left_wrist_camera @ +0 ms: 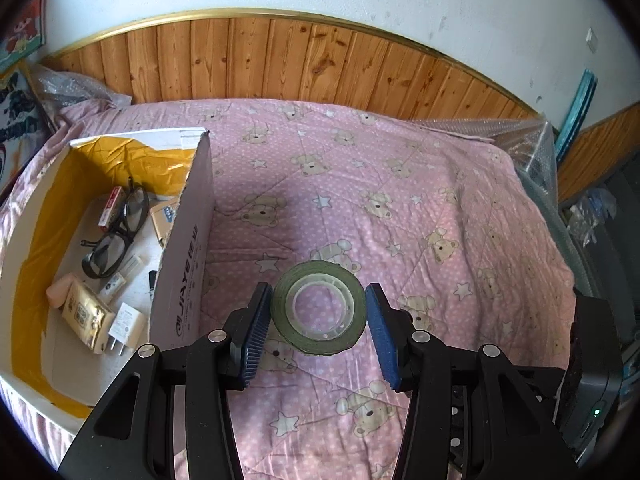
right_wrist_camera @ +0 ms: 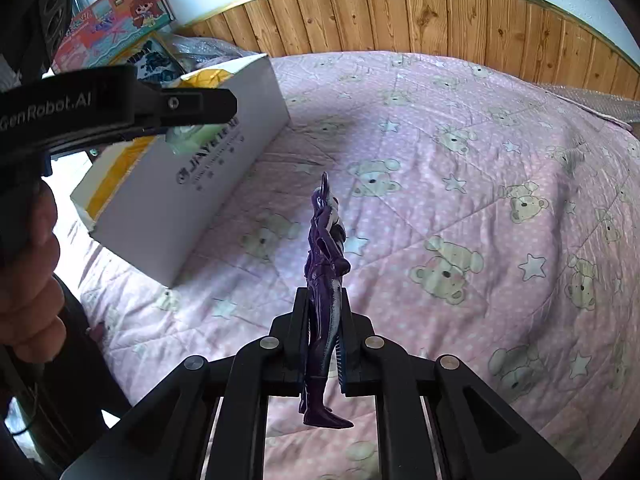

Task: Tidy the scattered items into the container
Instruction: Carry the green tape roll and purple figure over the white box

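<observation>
A roll of clear tape (left_wrist_camera: 319,306) sits between the blue pads of my left gripper (left_wrist_camera: 318,300), whose jaws touch both its sides just above the pink quilt. In the right wrist view the left gripper (right_wrist_camera: 180,128) holds the tape (right_wrist_camera: 186,136) up beside the white cardboard box (right_wrist_camera: 188,184). My right gripper (right_wrist_camera: 322,304) is shut on a purple toy figure (right_wrist_camera: 324,280), held above the quilt. The box (left_wrist_camera: 186,248) stands at the left, open on top, with black glasses (left_wrist_camera: 116,232), a tissue pack (left_wrist_camera: 86,316), a white charger (left_wrist_camera: 126,326) and other small items inside.
The pink bear-print quilt (left_wrist_camera: 400,200) covers the bed. A wood-panelled wall (left_wrist_camera: 300,60) runs behind it. Colourful boxes (right_wrist_camera: 116,28) and bubble wrap (left_wrist_camera: 528,148) lie at the bed's edges. A hand (right_wrist_camera: 28,280) holds the left gripper's handle.
</observation>
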`<state>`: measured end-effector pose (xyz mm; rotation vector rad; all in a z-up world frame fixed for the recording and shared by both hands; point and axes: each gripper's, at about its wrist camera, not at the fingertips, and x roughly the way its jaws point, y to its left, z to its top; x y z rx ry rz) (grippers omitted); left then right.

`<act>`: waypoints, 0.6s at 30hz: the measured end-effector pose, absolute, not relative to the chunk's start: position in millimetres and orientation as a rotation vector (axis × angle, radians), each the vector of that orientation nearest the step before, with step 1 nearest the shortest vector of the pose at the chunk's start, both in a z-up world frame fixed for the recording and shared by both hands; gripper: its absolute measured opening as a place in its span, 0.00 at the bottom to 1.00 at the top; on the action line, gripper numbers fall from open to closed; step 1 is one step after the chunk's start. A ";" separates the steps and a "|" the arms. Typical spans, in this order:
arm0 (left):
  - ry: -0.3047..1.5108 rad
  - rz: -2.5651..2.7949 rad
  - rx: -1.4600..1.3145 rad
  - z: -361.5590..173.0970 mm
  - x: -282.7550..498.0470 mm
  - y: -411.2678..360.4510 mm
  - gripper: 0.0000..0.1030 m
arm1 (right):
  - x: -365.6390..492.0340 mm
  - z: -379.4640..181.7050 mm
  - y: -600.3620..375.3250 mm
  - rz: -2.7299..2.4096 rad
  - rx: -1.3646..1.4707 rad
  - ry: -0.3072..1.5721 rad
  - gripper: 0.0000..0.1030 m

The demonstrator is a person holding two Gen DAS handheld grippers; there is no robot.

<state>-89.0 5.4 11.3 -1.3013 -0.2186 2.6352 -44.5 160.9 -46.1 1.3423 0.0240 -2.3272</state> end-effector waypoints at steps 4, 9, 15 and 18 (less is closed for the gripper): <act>-0.253 2.662 -1.261 18.2 -72.1 -15.6 0.48 | -31.3 -34.9 146.7 -2.324 1.327 -0.028 0.12; -0.294 2.690 -1.234 26.6 -58.0 -44.1 0.48 | -19.7 -18.7 123.2 -2.320 1.293 -0.053 0.12; -0.326 2.741 -1.194 40.6 -48.6 -76.4 0.48 | -13.8 5.2 90.3 -2.307 1.233 -0.003 0.12; -0.351 2.769 -1.177 46.7 -46.3 -94.1 0.48 | -14.9 16.7 75.8 -2.294 1.203 0.012 0.12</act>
